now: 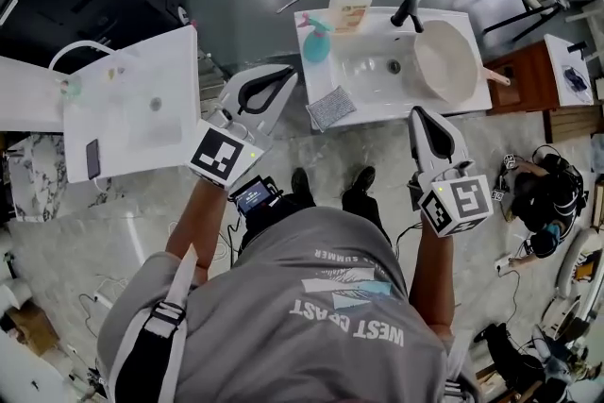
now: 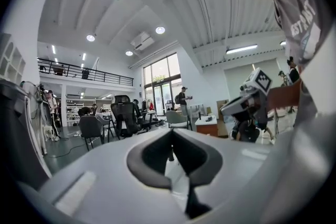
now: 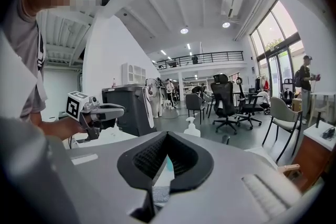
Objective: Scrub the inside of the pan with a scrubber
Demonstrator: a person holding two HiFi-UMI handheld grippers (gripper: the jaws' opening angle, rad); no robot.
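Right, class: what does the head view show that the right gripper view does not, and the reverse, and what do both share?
Head view only: the inside of the round cream pan in the white sink, and the person's black shoes. Right gripper view only: black office chairs and a railed upper gallery. Both: the white left gripper.

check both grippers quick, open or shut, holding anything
left gripper: closed, holding nothing
right gripper: closed, holding nothing
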